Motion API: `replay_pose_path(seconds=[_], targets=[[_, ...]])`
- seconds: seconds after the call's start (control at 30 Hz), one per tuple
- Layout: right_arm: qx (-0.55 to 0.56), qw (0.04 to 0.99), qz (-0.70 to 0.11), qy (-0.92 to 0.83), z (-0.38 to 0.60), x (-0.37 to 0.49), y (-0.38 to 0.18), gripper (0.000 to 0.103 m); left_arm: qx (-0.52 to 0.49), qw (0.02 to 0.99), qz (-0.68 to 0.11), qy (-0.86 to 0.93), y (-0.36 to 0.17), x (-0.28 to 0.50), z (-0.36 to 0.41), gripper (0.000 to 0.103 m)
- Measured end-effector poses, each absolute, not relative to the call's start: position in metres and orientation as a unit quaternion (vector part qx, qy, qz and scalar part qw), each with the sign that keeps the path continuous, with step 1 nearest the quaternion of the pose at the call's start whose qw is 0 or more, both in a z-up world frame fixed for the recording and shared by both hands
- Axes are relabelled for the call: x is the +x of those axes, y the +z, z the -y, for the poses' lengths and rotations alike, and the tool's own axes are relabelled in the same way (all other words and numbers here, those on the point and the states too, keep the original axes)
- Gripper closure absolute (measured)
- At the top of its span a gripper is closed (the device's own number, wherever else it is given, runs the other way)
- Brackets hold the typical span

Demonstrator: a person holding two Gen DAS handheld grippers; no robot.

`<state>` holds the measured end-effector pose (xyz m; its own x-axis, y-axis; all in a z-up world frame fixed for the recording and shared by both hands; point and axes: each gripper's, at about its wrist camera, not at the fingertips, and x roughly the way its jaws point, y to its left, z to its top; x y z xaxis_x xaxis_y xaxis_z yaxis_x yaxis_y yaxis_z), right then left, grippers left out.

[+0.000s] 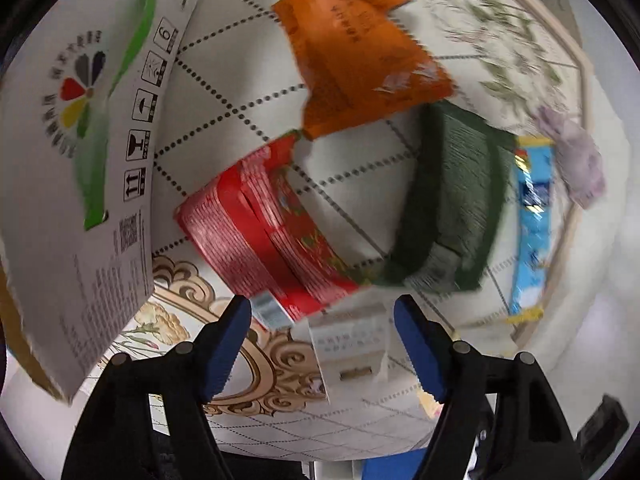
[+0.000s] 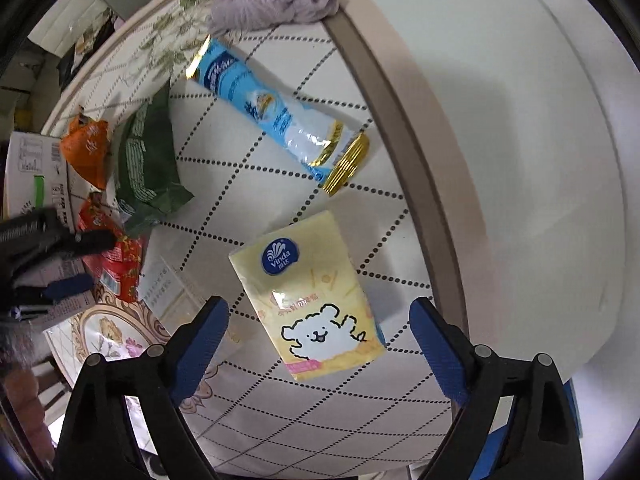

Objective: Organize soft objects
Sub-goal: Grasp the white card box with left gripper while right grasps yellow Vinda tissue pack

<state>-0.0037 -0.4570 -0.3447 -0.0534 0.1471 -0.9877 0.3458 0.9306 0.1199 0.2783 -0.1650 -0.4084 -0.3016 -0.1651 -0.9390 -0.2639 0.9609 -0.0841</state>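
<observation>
My left gripper [image 1: 322, 312] is open and empty, hovering just short of a red snack packet [image 1: 264, 224] and a small clear-wrapped white packet [image 1: 352, 344]. Beyond lie an orange packet [image 1: 360, 56], a green packet [image 1: 452, 196], a blue tube packet [image 1: 532, 232] and a lilac knitted cloth [image 1: 576, 156]. My right gripper [image 2: 318, 312] is open and empty above a yellow Vinda tissue pack [image 2: 308, 296]. The right wrist view also shows the blue tube packet [image 2: 276, 112], green packet [image 2: 146, 160], orange packet [image 2: 86, 148], red packet [image 2: 114, 252], lilac cloth [image 2: 272, 4] and the left gripper [image 2: 60, 264].
A white cardboard box [image 1: 76, 184] with a green stripe stands at the left, close to the red packet; it also shows in the right wrist view [image 2: 32, 172]. The patterned tablecloth [image 2: 248, 208] covers a table with a beige rim [image 2: 400, 120] at the right.
</observation>
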Motion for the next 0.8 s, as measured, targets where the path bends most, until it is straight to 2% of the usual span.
replay_pose_path(seconds=[0.3,0.37,0.5,0.63,0.8], targets=[[0.154,0.646,-0.745,-0.065,0.44,-0.001,-0.362,0.01,-0.13,0.563,-0.814,0.065,-0.429,0.277,0.164,0.031],[0.151,0.641,-0.749,-0.062,0.436,0.001,-0.367,0.014,-0.117,0.566,-0.814,0.062,-0.43,0.274,0.167,0.032],[0.152,0.63,-0.759,-0.063,0.43,0.0,-0.376,0.031,-0.101,0.579,-0.807,0.058,-0.416,0.269,0.175,0.046],[0.157,0.624,-0.762,-0.069,0.423,-0.006,-0.379,0.033,-0.098,0.587,-0.803,0.035,-0.406,0.257,0.184,0.07],[0.152,0.621,-0.766,-0.069,0.416,-0.015,-0.385,0.033,-0.074,0.578,-0.813,0.008,-0.418,0.229,0.198,0.07]])
